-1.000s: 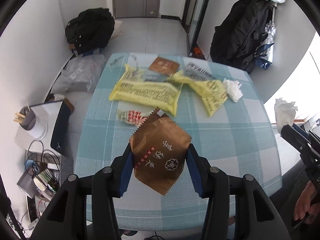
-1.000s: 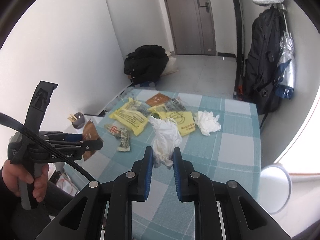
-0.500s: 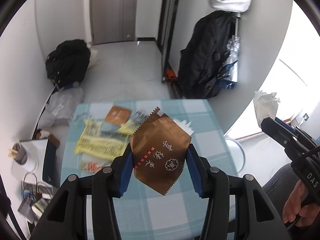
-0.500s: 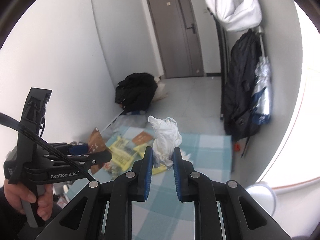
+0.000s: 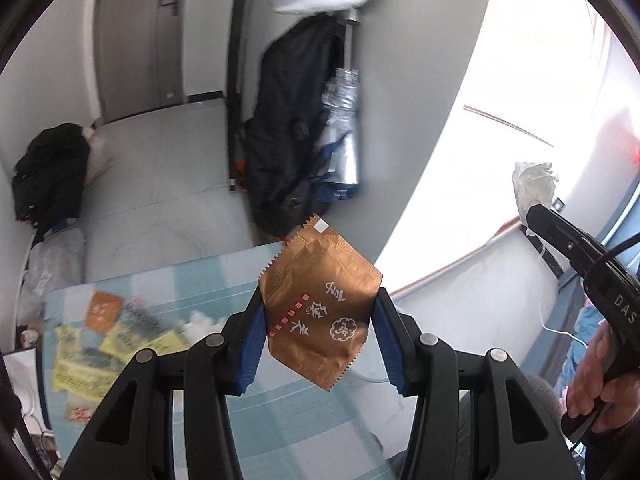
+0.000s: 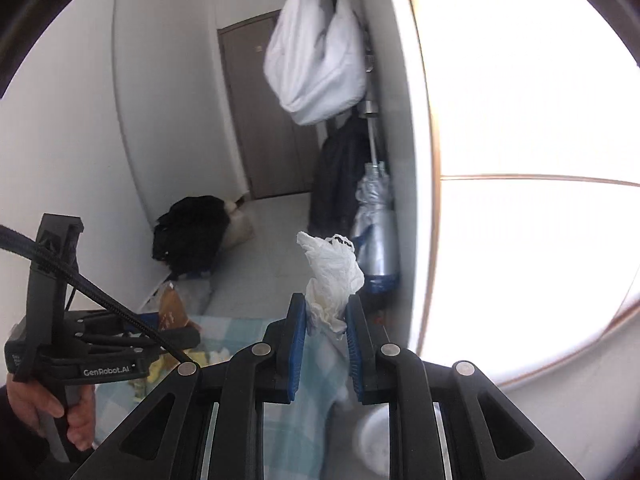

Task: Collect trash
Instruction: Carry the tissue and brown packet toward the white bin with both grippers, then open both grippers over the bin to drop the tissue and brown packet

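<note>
Nearest in the left wrist view, the left gripper (image 5: 320, 344) is clamped on a brown snack wrapper (image 5: 320, 308), its blue pads pressing the packet's two side edges; the packet stands tilted, its long axis running from a serrated corner at about 5 o'clock up to the corner with a white patch at about 12 o'clock. In the right wrist view the right gripper (image 6: 326, 344) is closed on a crumpled white tissue (image 6: 330, 276), which sticks up out of the narrow gap toward 12 o'clock. Both pieces hang clear above the checked table (image 5: 280, 432). Just beyond the right gripper's fingers, at about 5 o'clock low in its view, a pale round rim shows on the floor beside the table edge, probably a bin (image 6: 374, 436), though it is too hidden to be sure. If so, the drop lies below and slightly right of the tissue, and the right hand looks the nearer of the two; the left would have to cross the table corner. Farther out, at 8 o'clock in the left view, yellow wrappers (image 5: 92, 364) and a small brown packet (image 5: 105, 310) lie on the table uncollected. Beyond them a dark coat (image 5: 288, 140) hangs by the door.
</note>
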The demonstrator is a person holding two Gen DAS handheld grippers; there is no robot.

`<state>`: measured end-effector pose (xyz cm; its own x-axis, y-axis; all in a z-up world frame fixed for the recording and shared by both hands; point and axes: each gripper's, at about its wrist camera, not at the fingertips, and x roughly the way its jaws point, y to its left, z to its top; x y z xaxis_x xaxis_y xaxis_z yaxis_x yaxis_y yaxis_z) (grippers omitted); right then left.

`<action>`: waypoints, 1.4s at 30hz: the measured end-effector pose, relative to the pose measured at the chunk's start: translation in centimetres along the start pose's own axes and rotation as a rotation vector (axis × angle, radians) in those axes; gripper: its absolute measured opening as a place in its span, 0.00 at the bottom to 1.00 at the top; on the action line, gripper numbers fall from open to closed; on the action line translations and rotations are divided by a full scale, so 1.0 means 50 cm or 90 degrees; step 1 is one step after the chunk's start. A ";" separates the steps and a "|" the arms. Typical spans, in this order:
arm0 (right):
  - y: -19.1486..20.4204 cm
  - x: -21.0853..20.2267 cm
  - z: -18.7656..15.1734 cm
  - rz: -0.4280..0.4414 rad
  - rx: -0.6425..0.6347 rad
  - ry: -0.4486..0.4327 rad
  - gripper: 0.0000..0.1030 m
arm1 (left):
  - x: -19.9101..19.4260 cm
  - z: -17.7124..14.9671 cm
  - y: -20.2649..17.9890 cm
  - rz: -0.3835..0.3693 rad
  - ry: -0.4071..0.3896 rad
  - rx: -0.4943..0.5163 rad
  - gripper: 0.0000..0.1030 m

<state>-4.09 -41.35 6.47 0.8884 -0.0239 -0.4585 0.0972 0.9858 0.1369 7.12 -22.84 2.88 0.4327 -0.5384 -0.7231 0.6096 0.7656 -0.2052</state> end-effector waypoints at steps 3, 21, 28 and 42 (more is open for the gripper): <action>-0.068 0.002 -0.011 -0.031 0.026 0.014 0.18 | 0.045 0.014 -0.039 -0.048 0.026 0.003 0.44; -0.343 0.123 -0.263 -0.088 0.210 0.212 0.18 | 0.347 -0.038 -0.201 -0.181 0.233 0.023 0.44; -0.385 0.196 -0.360 -0.066 0.272 0.292 0.18 | 0.452 -0.081 -0.206 -0.180 0.343 -0.012 0.44; -0.394 0.320 -0.480 -0.004 0.355 0.401 0.18 | 0.563 -0.099 -0.190 -0.184 0.481 -0.111 0.44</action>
<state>-2.54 -57.18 -24.62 0.4871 0.2309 -0.8423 0.4563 0.7550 0.4709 10.23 -43.54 -18.78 -0.3261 -0.3886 -0.8618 0.4899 0.7102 -0.5056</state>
